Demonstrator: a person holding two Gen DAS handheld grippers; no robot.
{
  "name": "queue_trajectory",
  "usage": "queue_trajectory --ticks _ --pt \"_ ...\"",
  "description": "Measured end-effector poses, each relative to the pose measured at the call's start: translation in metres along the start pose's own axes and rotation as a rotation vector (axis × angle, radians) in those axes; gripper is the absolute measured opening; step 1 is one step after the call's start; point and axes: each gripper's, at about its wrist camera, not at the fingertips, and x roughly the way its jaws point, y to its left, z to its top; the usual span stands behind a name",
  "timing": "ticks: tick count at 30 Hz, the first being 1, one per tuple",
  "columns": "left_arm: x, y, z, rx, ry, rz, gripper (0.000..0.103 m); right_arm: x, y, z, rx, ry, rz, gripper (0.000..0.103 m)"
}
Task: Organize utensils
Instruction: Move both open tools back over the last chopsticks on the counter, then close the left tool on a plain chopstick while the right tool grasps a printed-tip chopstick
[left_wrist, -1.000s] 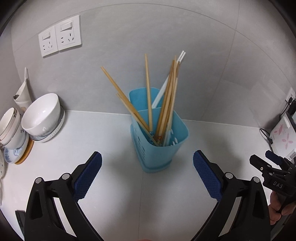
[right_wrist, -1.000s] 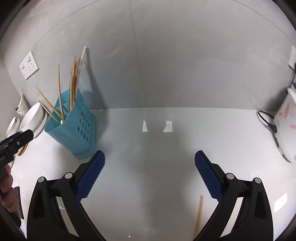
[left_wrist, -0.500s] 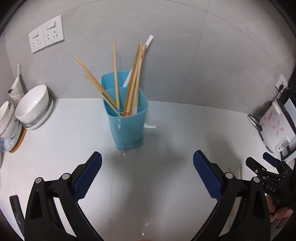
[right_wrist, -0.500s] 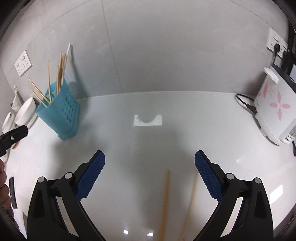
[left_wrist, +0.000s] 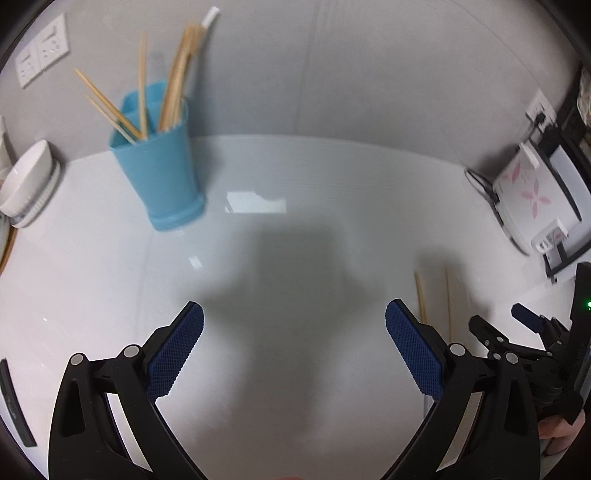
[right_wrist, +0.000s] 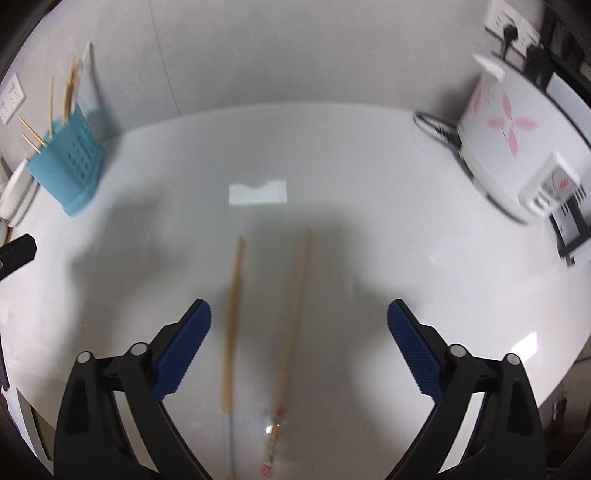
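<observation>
Wooden chopsticks (right_wrist: 291, 314), two of them, lie flat on the white worktop (right_wrist: 369, 258) between the fingers of the right tongs (right_wrist: 299, 347), running lengthwise away from them, a little apart from each other and touching neither pad. The right tongs stand wide apart and hold nothing. Both sticks are blurred; the right one carries a red marking at its near end.

The left tongs (left_wrist: 295, 354) are likewise spread wide and empty, over bare worktop. Seen from them, the same two chopsticks (left_wrist: 421, 295) lie ahead and to the right, just beyond the right finger, with the right tongs (left_wrist: 517, 325) further right at the edge of view.

A blue holder (left_wrist: 162, 173) stands upright well ahead and to the left of the left tongs, near the wall, with several chopsticks leaning out of it. From the right tongs the holder (right_wrist: 66, 173) sits far to the left. White bowls (left_wrist: 26, 181) are left of the holder. A white appliance (right_wrist: 495, 140) with pink flowers stands far right.
</observation>
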Motion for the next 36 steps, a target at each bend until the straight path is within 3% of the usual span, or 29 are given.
queue_trajectory --ticks 6,9,21,25,29,36 --pt "0.031 -0.040 -0.028 0.035 0.114 -0.023 0.097 0.019 -0.012 -0.024 0.025 0.119 -0.009 0.077" --pt "0.046 -0.051 -0.041 0.037 0.175 -0.035 0.097 0.028 -0.011 -0.031 0.036 0.170 0.005 0.066" --pt "0.060 -0.066 -0.060 0.054 0.238 0.000 0.097 0.043 0.001 -0.044 0.024 0.298 0.018 0.032" --pt "0.067 -0.077 -0.063 0.069 0.256 0.016 0.097 0.044 -0.006 -0.042 0.053 0.336 0.019 0.008" --pt "0.076 -0.090 -0.065 0.075 0.280 0.012 0.097 0.045 -0.016 -0.042 0.094 0.357 0.035 0.006" --pt "0.092 -0.116 -0.066 0.111 0.304 0.021 0.096 0.029 -0.029 -0.044 0.096 0.322 0.023 0.006"
